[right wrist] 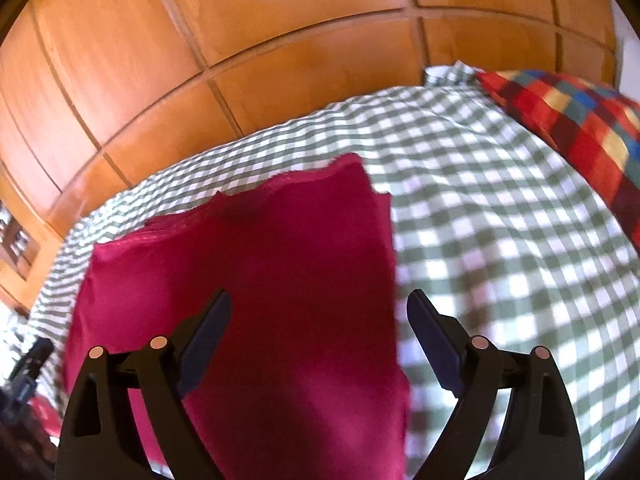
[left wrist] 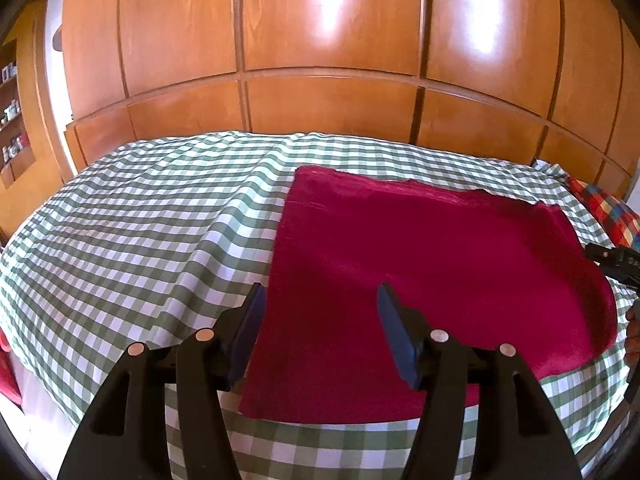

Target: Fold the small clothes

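A crimson cloth (left wrist: 420, 264) lies folded flat on the green-and-white checked bedspread (left wrist: 140, 232). My left gripper (left wrist: 322, 300) hovers over the cloth's near left part, jaws open, nothing between the blue pads. In the right wrist view the same crimson cloth (right wrist: 260, 264) spreads below my right gripper (right wrist: 320, 308), whose jaws stand wide open and empty above the cloth's right edge. The right gripper's dark body (left wrist: 612, 258) shows at the right border of the left wrist view; the left gripper's body (right wrist: 28, 364) shows at the lower left of the right wrist view.
A wooden panelled wardrobe (left wrist: 328, 60) rises behind the bed. A multicoloured checked pillow (right wrist: 580, 128) lies at the bed's right end. Shelves (left wrist: 10, 120) with small items stand far left. Checked bedspread (right wrist: 500, 240) extends to the right of the cloth.
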Demonstrator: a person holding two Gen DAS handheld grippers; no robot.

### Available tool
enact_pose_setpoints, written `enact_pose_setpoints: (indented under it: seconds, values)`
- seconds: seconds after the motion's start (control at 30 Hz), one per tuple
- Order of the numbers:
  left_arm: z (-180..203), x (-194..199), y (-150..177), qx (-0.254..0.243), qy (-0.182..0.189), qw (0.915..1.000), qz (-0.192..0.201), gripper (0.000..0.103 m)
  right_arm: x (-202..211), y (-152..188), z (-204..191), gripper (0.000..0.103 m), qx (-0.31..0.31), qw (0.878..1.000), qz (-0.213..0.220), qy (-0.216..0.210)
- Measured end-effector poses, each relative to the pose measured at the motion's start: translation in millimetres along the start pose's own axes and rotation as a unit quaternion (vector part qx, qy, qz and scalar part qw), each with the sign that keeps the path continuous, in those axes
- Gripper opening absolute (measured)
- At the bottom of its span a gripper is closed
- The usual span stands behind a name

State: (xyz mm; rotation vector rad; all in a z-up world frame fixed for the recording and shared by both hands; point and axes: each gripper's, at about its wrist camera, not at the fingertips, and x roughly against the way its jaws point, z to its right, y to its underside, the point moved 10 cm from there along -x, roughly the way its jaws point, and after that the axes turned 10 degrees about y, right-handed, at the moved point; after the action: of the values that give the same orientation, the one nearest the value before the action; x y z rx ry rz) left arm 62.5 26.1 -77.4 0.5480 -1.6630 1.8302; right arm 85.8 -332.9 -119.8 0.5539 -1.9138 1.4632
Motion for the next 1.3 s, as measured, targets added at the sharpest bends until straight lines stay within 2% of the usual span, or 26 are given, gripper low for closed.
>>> enact_pose_setpoints:
  seconds: [0.2, 0.33, 0.53, 0.6, 0.67, 0.77, 0.87, 1.03, 1.3]
  values:
    - [20.4, -10.0, 4.1, -0.022, 0.024, 0.9994, -0.013, 0.061, 11.0, 17.4, 27.9, 0.088, -0.043, 0.998, -0.019, -0.04]
    - [40.6, -24.1, 13.4, -0.034, 0.065, 0.9966, -0.037, 0.062, 2.2, 32.2, 28.6, 0.088, -0.068, 0.992, -0.05, -0.089]
    - [60.9, -34.4, 20.3, -0.037, 0.115, 0.991, -0.057, 0.062, -11.2, 38.1, 24.3, 0.088, -0.083, 0.986, -0.067, -0.127]
    - [61.6, -40.3, 22.3, -0.047, 0.112, 0.9905, -0.064, 0.062, -8.3, 39.3, 15.6, 0.081, -0.081, 0.981, -0.078, -0.16]
    - [60.8, -45.7, 24.0, -0.051, 0.111, 0.9899, -0.071, 0.062, -6.6, 44.2, 6.9, 0.073, -0.067, 0.979, -0.089, -0.171]
    - [58.2, -51.2, 25.5, -0.041, 0.118, 0.989, -0.079, 0.062, -10.7, 50.3, -1.1, 0.044, -0.058, 0.977, -0.102, -0.176]
    - [59.7, -55.3, 25.5, -0.044, 0.116, 0.9889, -0.081, 0.062, -9.1, 51.2, -9.9, 0.032, -0.054, 0.978, -0.101, -0.175]
    - [55.7, -49.1, 15.8, -0.038, 0.117, 0.9897, -0.073, 0.059, 10.4, 34.6, -26.2, 0.029, -0.041, 0.981, -0.078, -0.175]
    - [25.0, -37.8, 8.0, -0.021, 0.081, 0.9946, -0.06, 0.057, 47.6, 4.8, -78.1, 0.027, 0.012, 0.982, -0.045, -0.186]
